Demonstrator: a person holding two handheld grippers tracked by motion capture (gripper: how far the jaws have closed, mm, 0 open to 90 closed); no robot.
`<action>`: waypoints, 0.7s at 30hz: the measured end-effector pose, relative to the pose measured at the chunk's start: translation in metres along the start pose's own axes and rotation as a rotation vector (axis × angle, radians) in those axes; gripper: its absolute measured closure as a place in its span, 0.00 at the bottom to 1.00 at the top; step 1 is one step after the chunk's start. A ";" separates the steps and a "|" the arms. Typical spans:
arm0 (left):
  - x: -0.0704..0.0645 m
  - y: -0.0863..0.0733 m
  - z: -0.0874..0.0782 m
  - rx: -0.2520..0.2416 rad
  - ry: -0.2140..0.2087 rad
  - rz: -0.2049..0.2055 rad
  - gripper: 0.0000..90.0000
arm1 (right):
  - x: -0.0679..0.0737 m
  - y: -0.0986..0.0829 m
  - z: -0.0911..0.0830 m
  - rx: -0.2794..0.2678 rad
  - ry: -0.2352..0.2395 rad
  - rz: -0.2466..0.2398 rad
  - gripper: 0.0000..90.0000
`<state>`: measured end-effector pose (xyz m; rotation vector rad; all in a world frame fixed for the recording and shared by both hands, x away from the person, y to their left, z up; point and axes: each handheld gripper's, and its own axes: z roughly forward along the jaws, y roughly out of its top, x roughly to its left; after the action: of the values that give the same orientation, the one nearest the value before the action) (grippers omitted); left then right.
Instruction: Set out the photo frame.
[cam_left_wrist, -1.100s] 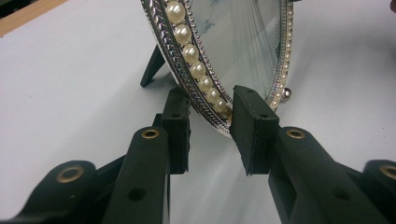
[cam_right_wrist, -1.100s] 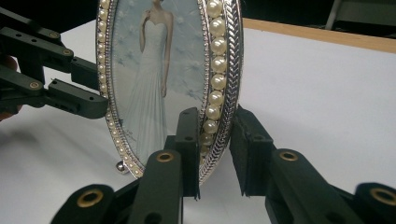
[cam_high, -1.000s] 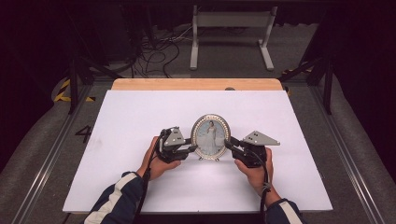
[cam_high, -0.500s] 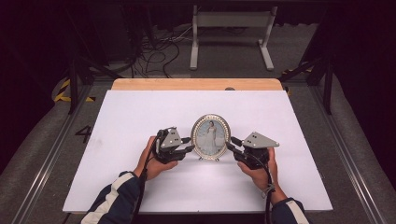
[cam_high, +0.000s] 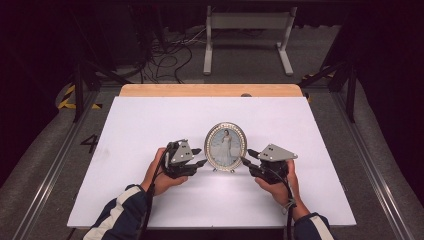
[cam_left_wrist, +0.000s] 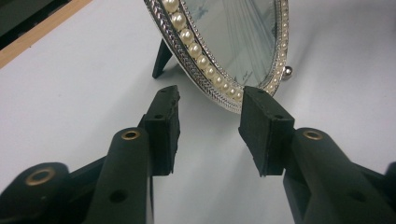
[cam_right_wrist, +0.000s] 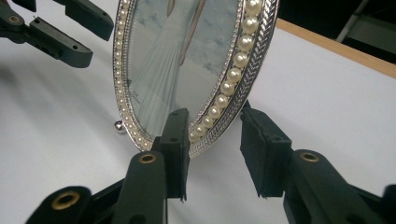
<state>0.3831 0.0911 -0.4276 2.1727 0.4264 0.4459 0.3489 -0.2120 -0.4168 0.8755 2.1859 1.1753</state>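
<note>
Pearl-rimmed frame (cam_right_wrist: 196, 70) astride right tongs (cam_right_wrist: 212, 135)

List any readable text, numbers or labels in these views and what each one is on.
"4": dark numeral on the grey floor left of the white table.
Oval picture frame: a photo of a figure in a white dress, no readable lettering.
Left gripper and right gripper: no readable markings.

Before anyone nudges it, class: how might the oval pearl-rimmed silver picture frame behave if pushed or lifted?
The oval pearl-rimmed silver picture frame would probably tip easily: it stands upright on a thin black rear strut and small ball feet. Its smooth metal rim looks stiff and possibly slippery, and the glazed front looks breakable.
</note>
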 end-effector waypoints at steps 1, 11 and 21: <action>0.000 0.000 0.000 0.002 0.000 0.000 0.63 | 0.000 0.000 0.000 0.000 0.000 0.000 0.69; 0.000 -0.002 -0.001 0.016 0.010 0.002 0.53 | 0.001 -0.001 -0.002 0.002 -0.003 -0.001 0.57; -0.003 -0.005 -0.004 0.042 0.051 0.007 0.37 | 0.007 -0.004 -0.001 0.076 0.010 -0.064 0.41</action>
<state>0.3777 0.0953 -0.4295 2.2081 0.4599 0.5006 0.3428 -0.2090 -0.4203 0.8263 2.2626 1.0747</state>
